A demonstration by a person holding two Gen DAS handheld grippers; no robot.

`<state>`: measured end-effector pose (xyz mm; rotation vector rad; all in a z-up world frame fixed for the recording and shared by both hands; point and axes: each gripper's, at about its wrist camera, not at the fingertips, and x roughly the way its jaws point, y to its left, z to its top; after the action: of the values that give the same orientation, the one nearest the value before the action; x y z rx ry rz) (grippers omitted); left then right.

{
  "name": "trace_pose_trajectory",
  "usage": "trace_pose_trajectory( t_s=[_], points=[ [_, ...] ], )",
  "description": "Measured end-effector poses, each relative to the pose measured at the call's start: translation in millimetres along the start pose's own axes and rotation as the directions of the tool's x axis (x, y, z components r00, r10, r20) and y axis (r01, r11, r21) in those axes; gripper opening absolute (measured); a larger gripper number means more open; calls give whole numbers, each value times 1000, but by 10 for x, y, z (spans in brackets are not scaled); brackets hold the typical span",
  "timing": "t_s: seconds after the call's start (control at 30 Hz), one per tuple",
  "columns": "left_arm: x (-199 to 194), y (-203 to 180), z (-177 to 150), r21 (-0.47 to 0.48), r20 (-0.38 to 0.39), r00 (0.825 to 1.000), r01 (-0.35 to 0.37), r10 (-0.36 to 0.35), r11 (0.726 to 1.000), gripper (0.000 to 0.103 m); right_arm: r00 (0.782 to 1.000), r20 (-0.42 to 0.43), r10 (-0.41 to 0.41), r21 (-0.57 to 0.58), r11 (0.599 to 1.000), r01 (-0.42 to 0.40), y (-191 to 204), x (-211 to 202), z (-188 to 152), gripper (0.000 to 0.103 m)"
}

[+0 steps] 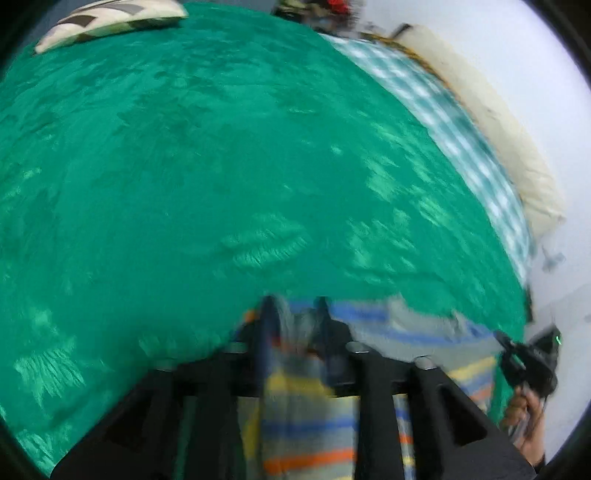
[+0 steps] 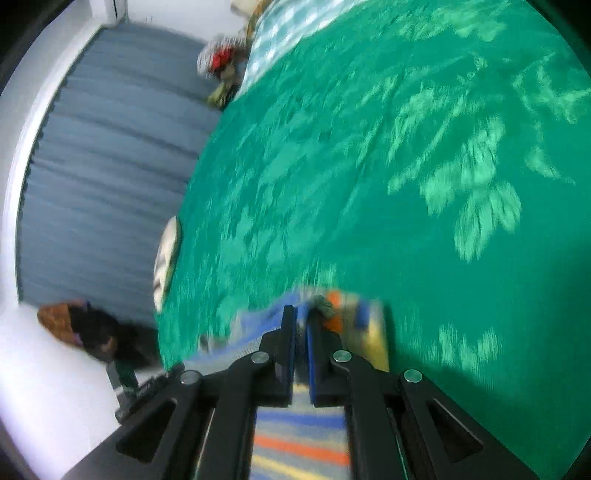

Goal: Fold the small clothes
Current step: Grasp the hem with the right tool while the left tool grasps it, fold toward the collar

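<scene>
striped grey, blue, orange and yellow garment (image 2: 301,439) lies rumpled on my green bedspread (image 1: 221,166); right gripper (image 2: 301,325) pinches its edge, left gripper (image 1: 295,314) stands apart, cloth between.

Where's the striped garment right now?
The striped garment lies on the green bedspread at the near edge of both wrist views, pinched in the right gripper.

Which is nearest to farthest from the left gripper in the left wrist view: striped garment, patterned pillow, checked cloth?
1. Striped garment: between the left gripper's jaws, bottom centre.
2. Checked cloth: along the right edge of the green bedspread.
3. Patterned pillow: far corner, top left.
</scene>
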<state>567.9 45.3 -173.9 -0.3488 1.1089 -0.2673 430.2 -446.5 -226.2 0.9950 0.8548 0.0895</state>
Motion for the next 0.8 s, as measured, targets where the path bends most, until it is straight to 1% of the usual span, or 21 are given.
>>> trace_pose_trajectory(
  t_s=[0.03,0.07,0.1,0.13,0.2,0.23,0.3,0.33,0.4,0.43,0.47,0.5,0.53,0.57,0.6,0.63,0.67,0.7,0.73,0.77,0.8],
  points=[
    [-25,38,50,-28,21,999,-39,39,999,74,999,37,-3,19,1000,2,-26,-10,32,16],
    [-88,69,74,-49,52,997,-59,62,997,74,997,79,-10,40,999,7,-63,-73,58,25],
    [-160,109,91,-66,85,994,-66,72,996,75,992,125,-26,65,998,18,-103,-144,88,26],
    [-241,148,95,-81,110,991,-63,71,995,75,988,147,-46,73,997,35,-110,-203,105,26],
    [-390,183,42,-79,138,989,-46,56,996,75,984,155,-85,27,996,82,-33,-307,114,26],
    [-488,163,-44,-51,152,987,-49,56,998,75,983,156,-96,-4,995,98,5,-338,124,26],
    [-601,93,-200,11,163,985,-58,55,998,75,980,145,-134,-119,981,151,218,-417,38,26],
    [-687,36,-348,52,168,985,-48,39,998,75,980,136,-142,-152,975,162,301,-402,5,26],
    [-811,-106,-671,163,162,986,4,-30,987,75,985,96,-145,-255,953,165,467,-441,-160,26],
    [-851,-229,-925,258,144,988,21,-60,966,75,988,66,-139,-324,934,153,571,-465,-310,26],
    [-862,-298,-1115,324,127,990,19,-64,946,75,989,30,-144,-394,908,144,668,-465,-468,26],
    [-845,-367,-1309,391,105,993,12,-57,920,75,987,-16,-161,-475,870,134,771,-449,-670,26],
    [-763,-432,-1600,481,47,999,-4,-21,877,73,983,-59,-176,-538,834,118,833,-424,-850,26],
    [-685,-430,-1770,520,0,1000,-19,22,854,55,967,-123,-222,-616,781,101,865,-385,-1117,26],
    [-596,-376,-1939,543,-48,995,-45,84,839,26,947,-154,-283,-659,743,114,823,-356,-1301,26],
    [-519,-260,-2093,542,-94,985,-70,144,837,22,910,-171,-377,-699,697,158,729,-330,-1474,26],
    [-561,-139,-2193,526,-92,987,-65,133,848,22,854,-178,-488,-728,649,220,578,-307,-1642,25],
    [-641,-53,-2261,522,-79,988,-71,131,850,22,833,-166,-528,-743,623,246,432,-417,-1814,25],
    [-726,5,-2297,519,-83,985,-84,148,850,21,842,-148,-518,-748,616,247,414,-510,-1866,25],
    [-781,28,-2288,507,-84,986,-84,147,858,21,837,-137,-529,-756,602,256,405,-617,-1924,25],
    [-872,27,-2262,484,-78,986,-89,145,870,20,825,-129,-550,-753,596,279,424,-722,-1943,25]
  ],
)
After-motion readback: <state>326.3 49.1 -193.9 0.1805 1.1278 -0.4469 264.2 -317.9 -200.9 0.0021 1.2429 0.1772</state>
